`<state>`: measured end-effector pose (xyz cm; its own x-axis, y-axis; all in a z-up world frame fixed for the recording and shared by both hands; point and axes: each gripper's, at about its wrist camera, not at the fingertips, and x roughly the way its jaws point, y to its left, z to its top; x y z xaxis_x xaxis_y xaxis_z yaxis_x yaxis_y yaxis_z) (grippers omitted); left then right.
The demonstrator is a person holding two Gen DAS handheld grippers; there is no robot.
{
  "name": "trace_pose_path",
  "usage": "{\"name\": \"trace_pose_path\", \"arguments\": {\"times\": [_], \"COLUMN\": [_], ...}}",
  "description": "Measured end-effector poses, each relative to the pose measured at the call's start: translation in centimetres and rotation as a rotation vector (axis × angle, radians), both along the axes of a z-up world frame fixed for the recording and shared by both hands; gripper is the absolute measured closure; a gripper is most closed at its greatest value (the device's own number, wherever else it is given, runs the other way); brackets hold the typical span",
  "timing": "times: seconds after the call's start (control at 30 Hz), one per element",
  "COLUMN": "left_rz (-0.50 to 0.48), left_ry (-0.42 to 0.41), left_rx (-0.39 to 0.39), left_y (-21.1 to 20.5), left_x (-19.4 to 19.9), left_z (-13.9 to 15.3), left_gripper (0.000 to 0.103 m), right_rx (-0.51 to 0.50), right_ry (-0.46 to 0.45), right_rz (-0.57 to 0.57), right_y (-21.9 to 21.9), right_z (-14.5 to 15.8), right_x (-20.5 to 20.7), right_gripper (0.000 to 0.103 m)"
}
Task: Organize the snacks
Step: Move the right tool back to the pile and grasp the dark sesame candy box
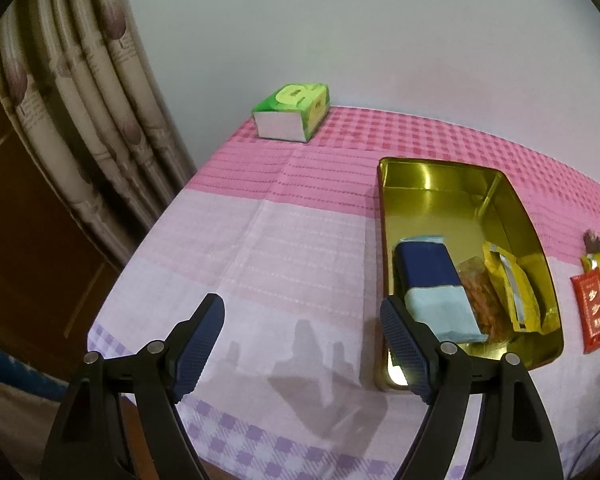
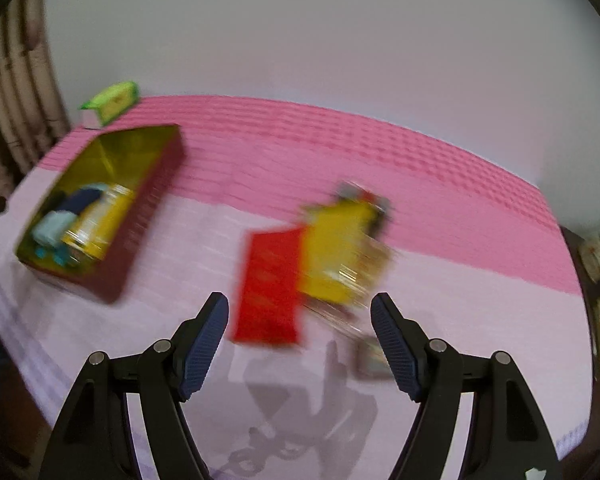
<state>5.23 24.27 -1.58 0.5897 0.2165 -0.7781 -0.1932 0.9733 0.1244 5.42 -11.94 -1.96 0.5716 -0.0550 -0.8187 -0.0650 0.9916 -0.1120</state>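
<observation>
Gold tin point(image 1: 512, 216) on the desk point(image 1: 260, 248), holding a blue packet point(image 1: 432, 276), an orange snack bag point(image 1: 484, 300) and a yellow pouch point(image 1: 512, 284). Right of the tin: red packet point(image 2: 270, 284) and yellow packet point(image 2: 336, 252), blurred. Behind the tin, a green tissue box point(image 1: 296, 110). Left gripper point(image 1: 300, 344) parted, empty. Right gripper point(image 2: 300, 340) parted, empty.

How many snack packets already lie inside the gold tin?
3 visible: a blue packet at the left, an orange-filled clear one in the middle, a yellow one at the right. More may be hidden underneath.
</observation>
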Motion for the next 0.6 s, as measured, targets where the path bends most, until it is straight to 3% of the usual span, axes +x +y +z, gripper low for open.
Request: {"name": "trace_pose_path", "arguments": {"times": [0.2, 0.6], "left_rz": [-0.047, -0.175], "left_ry": [-0.006, 0.023], "left_rx": [0.031, 0.006], "left_y": [-2.5, -10.4], "left_x": [-0.4, -2.2], "left_z": [0.4, 0.9], "left_gripper": [0.022, 0.021], "right_rx": [0.013, 0.133], "right_ry": [0.047, 0.085], "right_rz": [-0.055, -0.094], "right_y": [-5.2, -8.7], "right_z": [-2.4, -5.3], "right_x": [-1.9, -1.1], "right_gripper": [0.032, 0.035]}}
